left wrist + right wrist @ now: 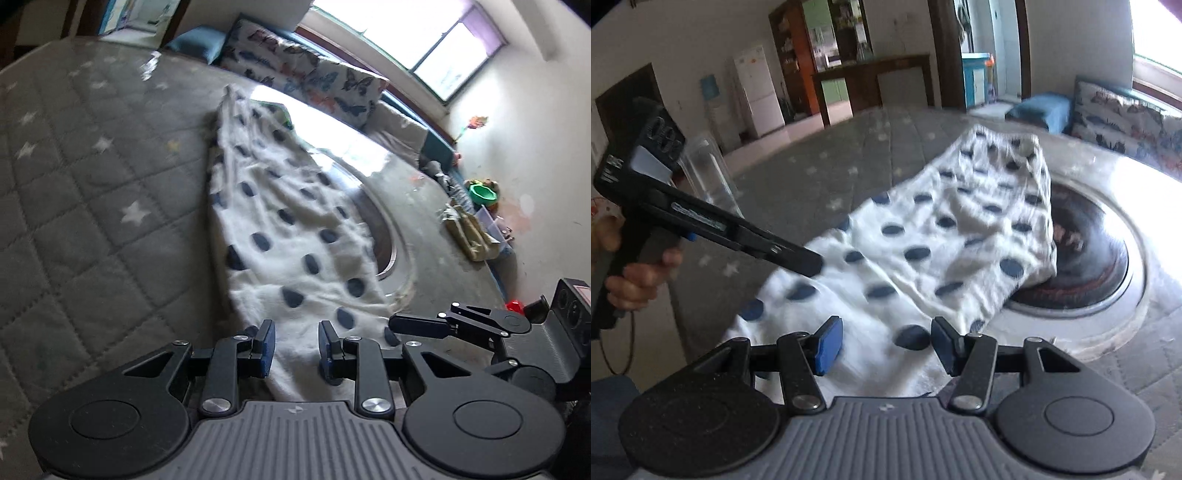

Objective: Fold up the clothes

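Observation:
A white garment with dark blue dots (280,221) lies stretched out on a grey quilted mat (92,184) with white stars. My left gripper (297,349) is open at the garment's near end, with the cloth running between and under its blue pads. The right gripper (397,325) shows side-on just to the right, its tip at the cloth's edge. In the right wrist view the garment (923,236) is rumpled. There my right gripper (886,345) is open wide over its near hem. The left gripper (812,264), held by a hand (639,280), touches the cloth's left side.
A round dark patterned disc (1089,258) lies partly under the garment's right edge. A butterfly cushion (306,77) and a blue pillow (199,42) line the window wall, with toys (480,192) in the corner. A clear container (709,166) stands at the mat's left edge.

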Available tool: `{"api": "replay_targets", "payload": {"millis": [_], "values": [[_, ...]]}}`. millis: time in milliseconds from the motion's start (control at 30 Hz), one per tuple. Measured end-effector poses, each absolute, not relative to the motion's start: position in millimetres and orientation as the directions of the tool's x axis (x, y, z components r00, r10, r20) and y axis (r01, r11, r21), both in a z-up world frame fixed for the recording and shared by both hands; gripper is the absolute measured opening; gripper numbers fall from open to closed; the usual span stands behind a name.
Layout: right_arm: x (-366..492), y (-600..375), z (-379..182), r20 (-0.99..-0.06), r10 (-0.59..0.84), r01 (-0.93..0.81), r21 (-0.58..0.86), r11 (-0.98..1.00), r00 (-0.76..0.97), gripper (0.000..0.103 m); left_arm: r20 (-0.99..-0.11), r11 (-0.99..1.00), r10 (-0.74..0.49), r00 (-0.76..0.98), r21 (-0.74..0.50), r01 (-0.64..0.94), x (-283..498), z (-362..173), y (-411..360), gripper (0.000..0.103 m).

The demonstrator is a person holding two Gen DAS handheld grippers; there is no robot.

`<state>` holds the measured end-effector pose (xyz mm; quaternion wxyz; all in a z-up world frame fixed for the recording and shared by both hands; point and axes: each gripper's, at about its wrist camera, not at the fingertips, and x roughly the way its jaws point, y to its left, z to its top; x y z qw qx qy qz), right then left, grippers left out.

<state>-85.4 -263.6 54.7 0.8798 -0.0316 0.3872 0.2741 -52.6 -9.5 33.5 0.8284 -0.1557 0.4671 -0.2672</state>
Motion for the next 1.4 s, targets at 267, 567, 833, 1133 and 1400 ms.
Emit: {"api": "replay_targets", "payload": {"millis": [267, 567, 833, 1133, 1400], "values": [[-48, -282, 73, -0.704, 0.453, -0.504, 0.156, 0.85, 0.547, 0.055, -0.663, 0.79, -0.614, 0.429, -0.525, 0.318, -43, 44, -7, 0.032], [81, -305, 84, -0.668, 0.392, -0.418, 0.132, 0.899, 0.633, 0.055, -0.663, 0.779, -0.627, 0.408, -0.537, 0.324, -10, 40, -23, 0.032], [190, -310, 59, -0.666, 0.352, -0.348, 0.146, 0.926, 0.658, 0.061, -0.677, 0.784, -0.621, 0.394, -0.529, 0.325, 10, 32, -29, 0.038], [251, -312, 34, -0.664, 0.356, -0.313, 0.19, 0.931, 0.657, 0.06, -0.691, 0.791, -0.611, 0.386, -0.514, 0.332, 20, 28, -33, 0.041], [265, -305, 28, -0.664, 0.378, -0.35, 0.183, 0.919, 0.645, 0.05, -0.695, 0.796, -0.605, 0.388, -0.511, 0.324, 25, 26, -31, 0.042]]}}
